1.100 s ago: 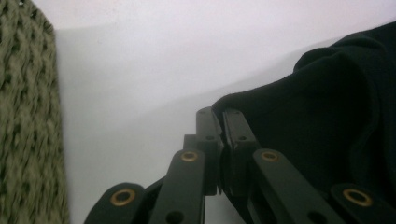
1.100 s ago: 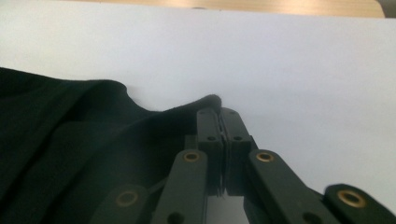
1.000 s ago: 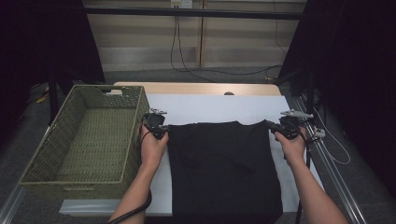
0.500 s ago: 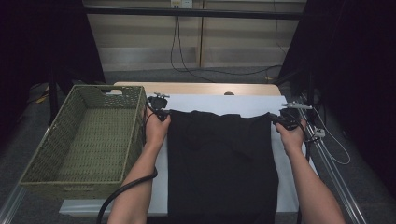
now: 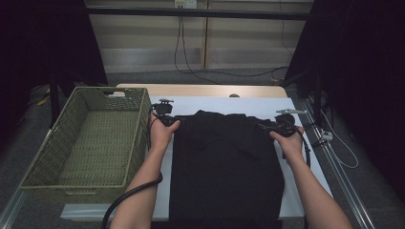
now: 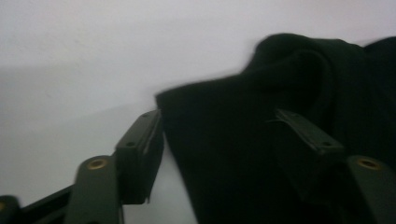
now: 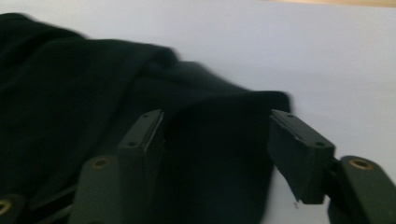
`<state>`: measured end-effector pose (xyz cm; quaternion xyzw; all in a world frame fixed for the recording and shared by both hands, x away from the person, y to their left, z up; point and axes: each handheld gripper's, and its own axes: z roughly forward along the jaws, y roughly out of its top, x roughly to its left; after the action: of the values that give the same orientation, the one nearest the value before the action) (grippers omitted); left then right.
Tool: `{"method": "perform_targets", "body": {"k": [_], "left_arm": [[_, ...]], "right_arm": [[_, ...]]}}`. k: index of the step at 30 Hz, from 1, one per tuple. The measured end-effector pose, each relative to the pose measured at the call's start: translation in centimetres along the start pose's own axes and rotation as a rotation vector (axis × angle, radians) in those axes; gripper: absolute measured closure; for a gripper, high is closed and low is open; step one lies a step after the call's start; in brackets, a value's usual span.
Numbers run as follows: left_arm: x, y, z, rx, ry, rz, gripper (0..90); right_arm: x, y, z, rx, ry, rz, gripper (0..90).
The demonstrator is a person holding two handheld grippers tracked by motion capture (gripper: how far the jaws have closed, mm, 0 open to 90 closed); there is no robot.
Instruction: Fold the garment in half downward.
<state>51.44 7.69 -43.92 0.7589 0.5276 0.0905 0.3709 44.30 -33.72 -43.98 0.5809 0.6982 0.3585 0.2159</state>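
Note:
A black garment (image 5: 224, 162) lies spread on the white sheet (image 5: 296, 191), its far edge rumpled. My left gripper (image 5: 168, 118) is at the garment's far left corner and my right gripper (image 5: 273, 126) at its far right corner. In the left gripper view my left gripper (image 6: 217, 116) has just been opening; the black cloth (image 6: 233, 154) lies loose between the jaws, and the pads do not press it. In the right gripper view my right gripper (image 7: 217, 116) has also just been opening, with a fold of the garment (image 7: 219, 154) slack between its jaws.
A green woven basket (image 5: 138, 129) stands on the left, close to my left forearm. Bare white sheet runs past the garment's far edge to a wooden table edge (image 5: 200, 89). A metal rail (image 5: 334, 162) and cables run along the right side.
Both hands carried the garment's far edge away from the person, then the right hand came inward. Both grippers went from shut on the cloth to open, and the corners now lie on the sheet.

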Motion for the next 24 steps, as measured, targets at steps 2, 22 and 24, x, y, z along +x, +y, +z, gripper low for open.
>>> {"method": "perform_targets", "body": {"k": [2, 22, 24], "left_arm": [[-0.4, -0.6, -0.4, 0.003, -0.004, 0.015, 31.1], [-4.6, -2.4, -3.8, -0.060, -0.074, 0.150, 20.4], [-5.0, -2.3, -4.0, -0.068, -0.103, 0.156, 22.6]], "right_arm": [[1.0, -0.3, -0.6, -0.022, 0.027, -0.011, 32.7], [5.4, -4.5, -3.7, -0.104, 0.173, -0.031, 39.6], [5.7, -4.3, -3.9, -0.085, 0.166, -0.043, 42.1]]}}
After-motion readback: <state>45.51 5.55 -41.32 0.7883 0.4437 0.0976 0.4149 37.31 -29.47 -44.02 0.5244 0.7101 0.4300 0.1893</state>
